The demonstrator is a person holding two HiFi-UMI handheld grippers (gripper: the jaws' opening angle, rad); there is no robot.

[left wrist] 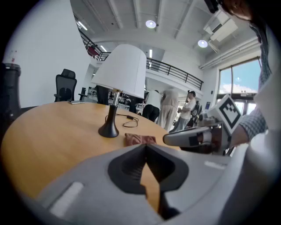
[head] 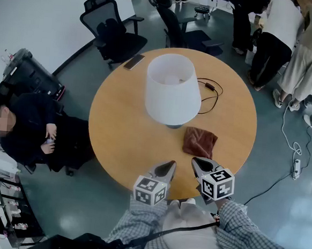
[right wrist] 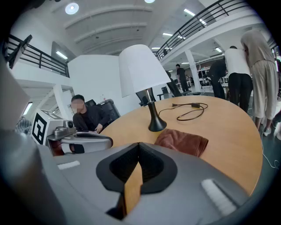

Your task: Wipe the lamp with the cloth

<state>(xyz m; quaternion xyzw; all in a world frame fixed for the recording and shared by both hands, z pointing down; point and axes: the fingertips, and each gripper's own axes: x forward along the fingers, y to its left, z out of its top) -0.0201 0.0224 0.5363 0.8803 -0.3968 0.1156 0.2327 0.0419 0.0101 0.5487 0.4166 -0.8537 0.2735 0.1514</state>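
Observation:
A lamp with a white shade (head: 172, 88) and a dark base stands near the middle of the round wooden table (head: 118, 129); it shows as lamp (left wrist: 117, 83) and lamp (right wrist: 142, 77) in the gripper views. A folded brown cloth (head: 200, 142) lies just right of its base, also seen as cloth (left wrist: 139, 139) and cloth (right wrist: 182, 141). My left gripper (head: 170, 165) and right gripper (head: 196, 162) hover side by side over the table's near edge, short of the cloth. Both are shut and hold nothing.
A black power cord (head: 209, 96) trails over the table behind the lamp. A phone (head: 134, 61) lies at the far left rim. Office chairs (head: 112, 32) stand beyond. A seated person (head: 29, 133) is at the left; several people (head: 280, 45) stand at the far right.

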